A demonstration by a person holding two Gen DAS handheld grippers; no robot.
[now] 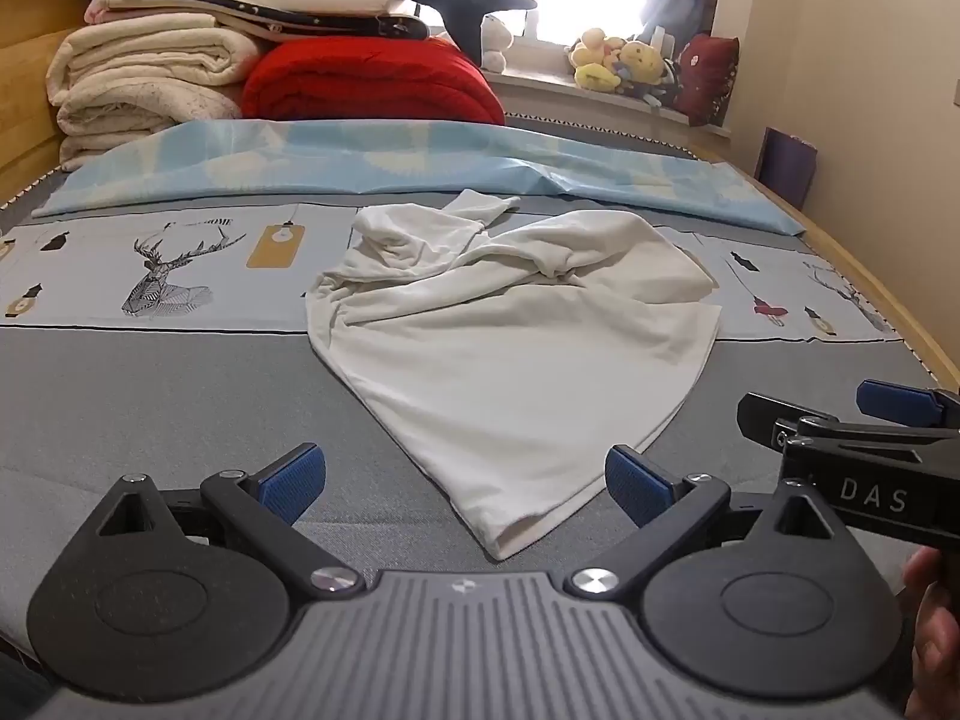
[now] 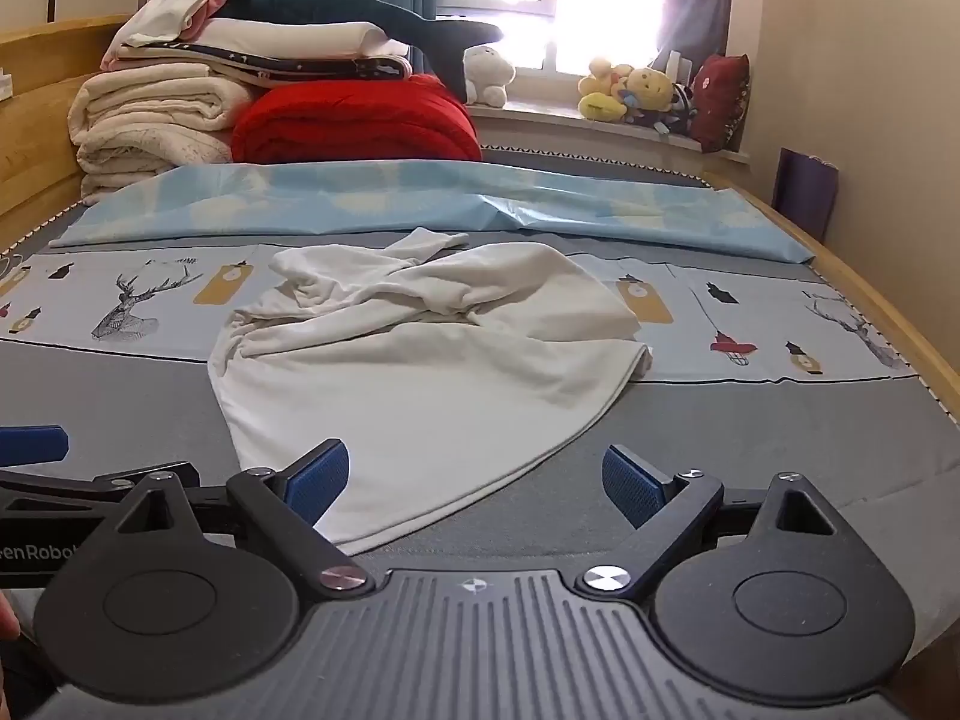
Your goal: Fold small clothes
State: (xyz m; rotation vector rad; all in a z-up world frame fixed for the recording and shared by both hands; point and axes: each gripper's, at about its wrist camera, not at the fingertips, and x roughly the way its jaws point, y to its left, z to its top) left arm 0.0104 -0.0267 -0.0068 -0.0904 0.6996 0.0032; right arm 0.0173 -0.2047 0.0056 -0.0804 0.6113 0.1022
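- Left wrist view: the left gripper (image 1: 465, 483) has its blue pads spread wide, with nothing held. The near tip of the white garment (image 1: 510, 372) lies between the pads but touches neither.
- The right gripper (image 1: 888, 420) enters at the right edge, jaws wide apart, just beside the garment's lower right hem. Part of a hand (image 1: 933, 630) shows at the lower right corner.
- Right wrist view: the right gripper (image 2: 477, 483) is also spread wide and empty. Its left pad sits over the garment's near edge; whether it touches, I cannot tell.
- The garment lies crumpled in the middle of the bed (image 1: 150, 408), wide and bunched at the far end, narrowing to a point near the grippers.
- Bare grey bedding lies open to the left and right of the garment.
- A light blue sheet (image 1: 390, 168) crosses the bed beyond it.
- Folded blankets (image 1: 150, 78) are stacked at the far left.
- The bed's wooden edge (image 1: 888, 294) runs along the right, near a wall.
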